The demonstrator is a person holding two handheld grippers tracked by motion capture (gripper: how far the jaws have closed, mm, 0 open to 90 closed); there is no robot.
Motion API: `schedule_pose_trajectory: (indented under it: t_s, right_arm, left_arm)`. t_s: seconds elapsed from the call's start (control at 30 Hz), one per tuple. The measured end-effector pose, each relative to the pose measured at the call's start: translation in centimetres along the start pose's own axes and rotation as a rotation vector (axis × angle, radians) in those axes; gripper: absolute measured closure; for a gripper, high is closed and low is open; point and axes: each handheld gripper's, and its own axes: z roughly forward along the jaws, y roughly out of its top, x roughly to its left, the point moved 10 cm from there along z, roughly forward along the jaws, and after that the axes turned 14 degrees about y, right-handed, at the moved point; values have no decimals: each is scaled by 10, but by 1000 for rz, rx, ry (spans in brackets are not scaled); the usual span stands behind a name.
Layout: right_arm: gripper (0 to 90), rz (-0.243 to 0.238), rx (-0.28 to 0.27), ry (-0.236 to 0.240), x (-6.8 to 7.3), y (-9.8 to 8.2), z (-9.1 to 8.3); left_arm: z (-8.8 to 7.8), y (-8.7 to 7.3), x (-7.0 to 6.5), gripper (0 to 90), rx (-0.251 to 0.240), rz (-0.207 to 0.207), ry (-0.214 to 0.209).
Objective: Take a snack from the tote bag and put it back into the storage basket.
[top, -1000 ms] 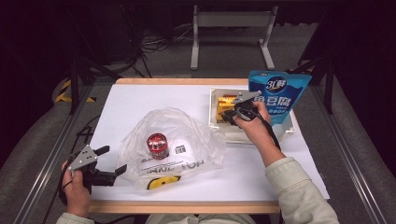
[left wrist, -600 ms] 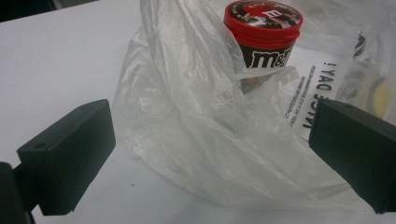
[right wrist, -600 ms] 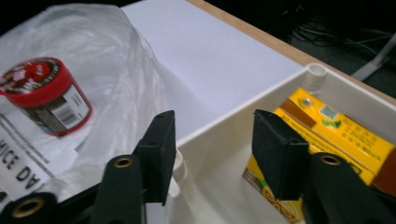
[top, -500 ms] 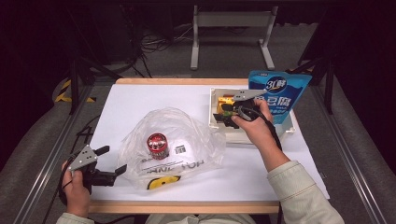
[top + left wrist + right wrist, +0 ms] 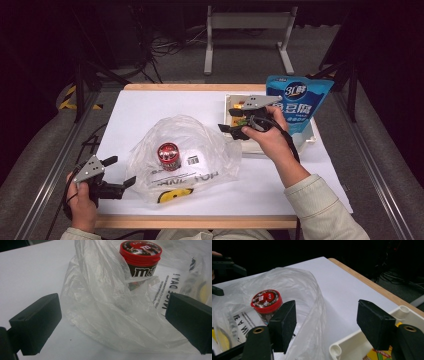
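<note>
A clear plastic bag (image 5: 200, 150) lies mid-table with a red-lidded M&M's tub (image 5: 168, 155) standing inside it. My left gripper (image 5: 122, 170) rests open at the front left, its jaws on either side of the bag's edge (image 5: 105, 302) without touching it; the tub (image 5: 140, 258) stands beyond. My right gripper (image 5: 228, 118) hovers over the left rim of the white tray (image 5: 307, 137), pointing at the bag. Its jaws have just been opening and nothing is between them. From the right gripper (image 5: 327, 325), I see the tub (image 5: 267, 303) and the tray's corner (image 5: 342, 345).
A blue pouch (image 5: 299, 102) stands upright at the tray's far right. Yellow packets lie inside the tray. The table's wooden edge (image 5: 372, 285) runs close behind the tray. Bare white tabletop stretches along the back left.
My right gripper has risen from the tray and shifted left toward the bag, its jaws spreading apart. The left gripper has stayed still.
</note>
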Motion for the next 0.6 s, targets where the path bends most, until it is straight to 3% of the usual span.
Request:
schedule_pose_trajectory:
  t_s: [0.27,0.6]
  right_arm:
    - [251,-38,-18,70,24,13,12]
    - [213,-72,-17,101,40,18,24]
  left_arm:
    - [0,0,0,11,2,2,0]
    - [0,0,0,11,1,3,0]
